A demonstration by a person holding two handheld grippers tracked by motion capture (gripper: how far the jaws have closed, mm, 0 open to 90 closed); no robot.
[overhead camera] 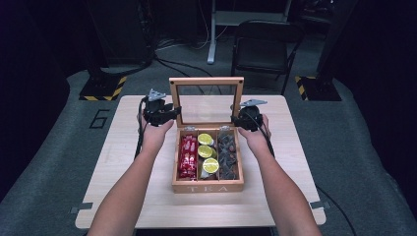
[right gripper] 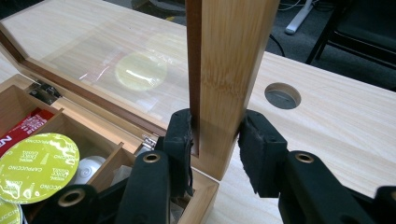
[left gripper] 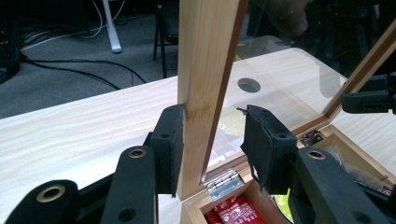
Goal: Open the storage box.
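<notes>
From the high view, a wooden box (overhead camera: 207,184) is sitting mid-bench (overhead camera: 275,196) with its glass lid (overhead camera: 206,81) standing upright, a hand holding tongs at each lid edge. The left tongs (overhead camera: 169,114) are sitting around the lid's left frame; their own view (left gripper: 212,135) is showing one pad touching the wood and the other standing clear, so they are apart. The right tongs (overhead camera: 236,120) are clamping the right frame, both pads pressing in their view (right gripper: 215,135). That view is also showing yellow-green capsules (right gripper: 39,161), and the left one red packets (left gripper: 231,212).
</notes>
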